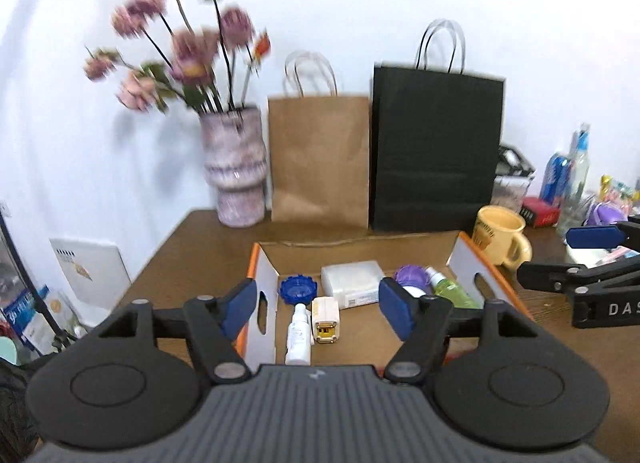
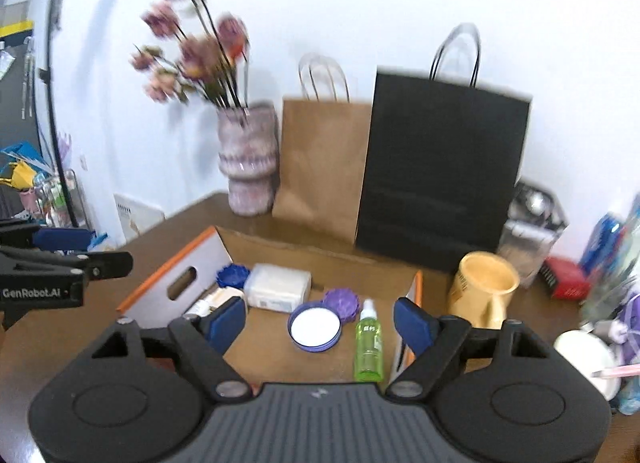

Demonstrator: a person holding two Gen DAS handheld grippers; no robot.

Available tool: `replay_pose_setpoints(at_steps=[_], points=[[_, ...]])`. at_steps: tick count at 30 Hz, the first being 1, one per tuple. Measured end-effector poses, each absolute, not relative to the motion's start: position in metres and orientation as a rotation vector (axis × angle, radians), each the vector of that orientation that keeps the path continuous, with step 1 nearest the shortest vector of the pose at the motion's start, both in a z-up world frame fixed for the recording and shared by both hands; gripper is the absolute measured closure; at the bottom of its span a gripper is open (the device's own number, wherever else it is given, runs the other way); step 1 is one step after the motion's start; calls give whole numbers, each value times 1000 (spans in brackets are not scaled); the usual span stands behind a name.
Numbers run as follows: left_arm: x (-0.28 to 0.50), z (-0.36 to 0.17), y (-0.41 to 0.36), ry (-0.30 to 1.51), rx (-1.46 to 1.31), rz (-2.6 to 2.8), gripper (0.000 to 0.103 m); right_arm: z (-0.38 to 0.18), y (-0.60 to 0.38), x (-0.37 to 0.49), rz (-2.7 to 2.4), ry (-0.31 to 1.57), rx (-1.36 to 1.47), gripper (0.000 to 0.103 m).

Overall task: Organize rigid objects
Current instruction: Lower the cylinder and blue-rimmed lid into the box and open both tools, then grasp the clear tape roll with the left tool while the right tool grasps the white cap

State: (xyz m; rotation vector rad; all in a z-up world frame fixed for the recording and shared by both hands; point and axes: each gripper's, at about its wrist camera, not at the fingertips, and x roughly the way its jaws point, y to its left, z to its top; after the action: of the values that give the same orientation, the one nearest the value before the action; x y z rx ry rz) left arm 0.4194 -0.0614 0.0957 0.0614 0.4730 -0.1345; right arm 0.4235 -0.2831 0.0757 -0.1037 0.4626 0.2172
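Observation:
An open cardboard box lies on the brown table. In it are a blue lid, a white bottle, a yellow-white charger, a white packet, a purple lid, a blue-rimmed white tin and a green spray bottle. My left gripper is open and empty above the box's near side. My right gripper is open and empty over the box's right part; it shows at the right in the left wrist view.
A yellow mug stands right of the box. A vase with flowers, a brown paper bag and a black paper bag line the wall. Bottles, a can and a red box crowd the far right.

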Motion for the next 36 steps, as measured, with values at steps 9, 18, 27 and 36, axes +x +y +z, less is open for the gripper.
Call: replay_pose_setpoints(at_steps=[9, 18, 27, 36], points=[[307, 92, -45, 343, 39, -122, 25, 61, -281, 315, 241, 326, -77, 18], [186, 51, -18, 275, -49, -106, 17, 0, -277, 189, 200, 246, -46, 12], [180, 29, -19, 341, -44, -116, 16, -25, -277, 177, 195, 299, -20, 12], [246, 10, -62, 382, 17, -199, 16, -32, -292, 207, 163, 311, 0, 12]])
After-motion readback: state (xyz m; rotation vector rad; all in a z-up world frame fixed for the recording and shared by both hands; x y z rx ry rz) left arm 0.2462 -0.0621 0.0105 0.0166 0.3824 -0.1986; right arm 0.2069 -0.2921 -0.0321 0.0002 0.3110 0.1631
